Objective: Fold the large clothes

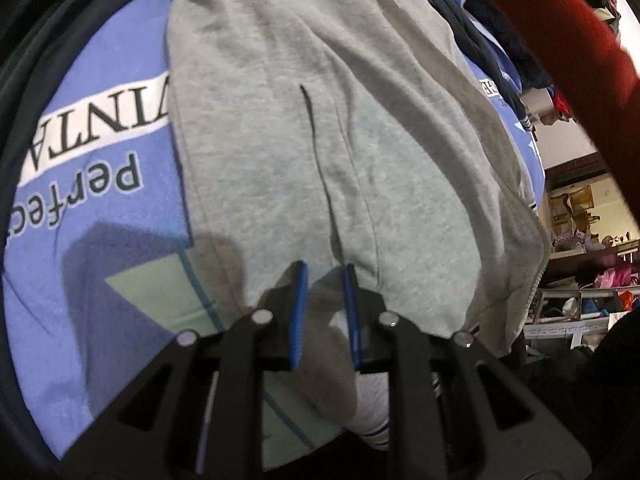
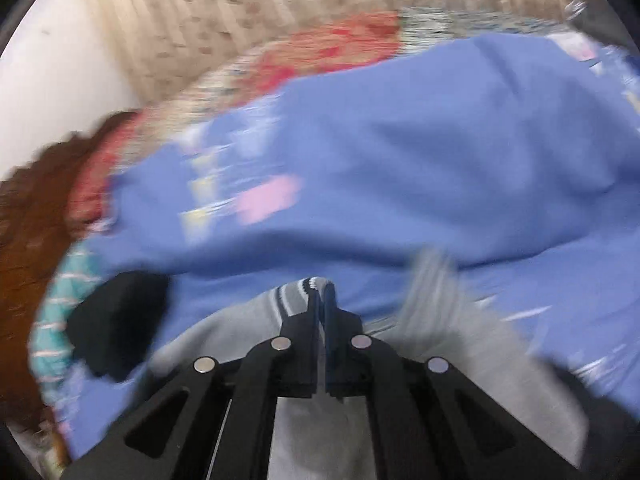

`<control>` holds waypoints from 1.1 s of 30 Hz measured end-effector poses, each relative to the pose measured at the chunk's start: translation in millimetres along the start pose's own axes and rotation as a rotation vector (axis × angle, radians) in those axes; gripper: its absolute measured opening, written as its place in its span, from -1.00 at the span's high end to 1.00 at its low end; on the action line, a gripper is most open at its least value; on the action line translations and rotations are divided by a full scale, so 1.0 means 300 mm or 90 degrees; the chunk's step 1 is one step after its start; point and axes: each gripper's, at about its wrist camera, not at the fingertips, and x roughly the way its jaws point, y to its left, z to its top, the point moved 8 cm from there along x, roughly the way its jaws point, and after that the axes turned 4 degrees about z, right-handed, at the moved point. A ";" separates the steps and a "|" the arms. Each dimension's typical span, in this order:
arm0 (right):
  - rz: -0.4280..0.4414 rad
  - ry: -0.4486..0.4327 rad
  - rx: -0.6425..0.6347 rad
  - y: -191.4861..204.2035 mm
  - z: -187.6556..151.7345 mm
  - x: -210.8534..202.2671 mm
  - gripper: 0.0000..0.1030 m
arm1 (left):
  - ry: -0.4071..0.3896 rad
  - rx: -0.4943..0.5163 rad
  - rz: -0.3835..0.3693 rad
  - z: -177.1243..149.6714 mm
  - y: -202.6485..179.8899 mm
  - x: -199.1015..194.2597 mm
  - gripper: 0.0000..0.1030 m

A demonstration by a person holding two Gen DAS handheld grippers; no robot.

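Blue printed sheet (image 1: 100, 80) underneath, grey hoodie (image 1: 300, 120) spread flat, right gripper (image 2: 322, 292) pinching its striped cuff (image 2: 294, 294)

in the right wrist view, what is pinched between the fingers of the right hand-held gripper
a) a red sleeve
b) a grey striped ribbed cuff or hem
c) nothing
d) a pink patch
b: the right hand-held gripper is closed on the grey ribbed edge with dark stripes of the grey garment, above the blue printed sheet.
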 end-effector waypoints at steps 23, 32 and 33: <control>0.283 0.155 0.180 0.075 -1.140 -0.611 -0.03 | -0.032 -0.115 -0.018 -0.062 0.051 -0.115 0.67; 0.088 -0.027 0.013 0.130 -1.060 -0.791 0.52 | -0.022 -0.092 0.059 -0.120 0.003 -0.069 0.77; 0.013 0.023 0.024 0.069 -1.116 -0.733 0.51 | -0.019 -0.095 0.058 -0.127 0.005 -0.069 0.77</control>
